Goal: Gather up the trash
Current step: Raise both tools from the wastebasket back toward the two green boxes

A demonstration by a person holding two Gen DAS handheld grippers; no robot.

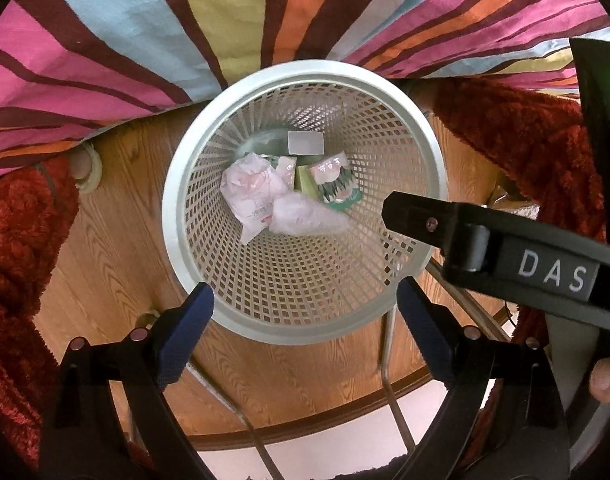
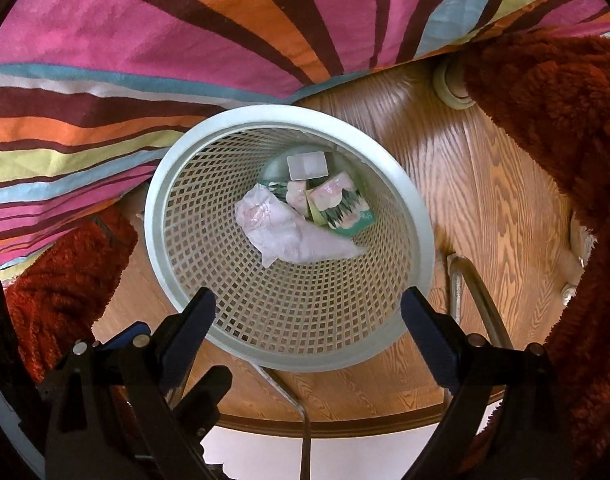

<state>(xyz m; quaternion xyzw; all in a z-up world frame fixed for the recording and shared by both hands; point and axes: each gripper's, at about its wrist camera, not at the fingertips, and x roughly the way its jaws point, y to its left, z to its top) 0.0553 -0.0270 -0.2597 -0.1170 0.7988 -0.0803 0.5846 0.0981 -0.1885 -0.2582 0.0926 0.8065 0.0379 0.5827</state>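
Trash inside mesh basket

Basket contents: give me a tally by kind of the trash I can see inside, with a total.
In the white mesh basket, as far as both views show:
Pale pink crumpled wrappers: 2
Green-and-pink printed packets: 2
Small white rectangular piece: 1
Total: 5
More may be hidden underneath. Both grippers, left and right, are open and empty.
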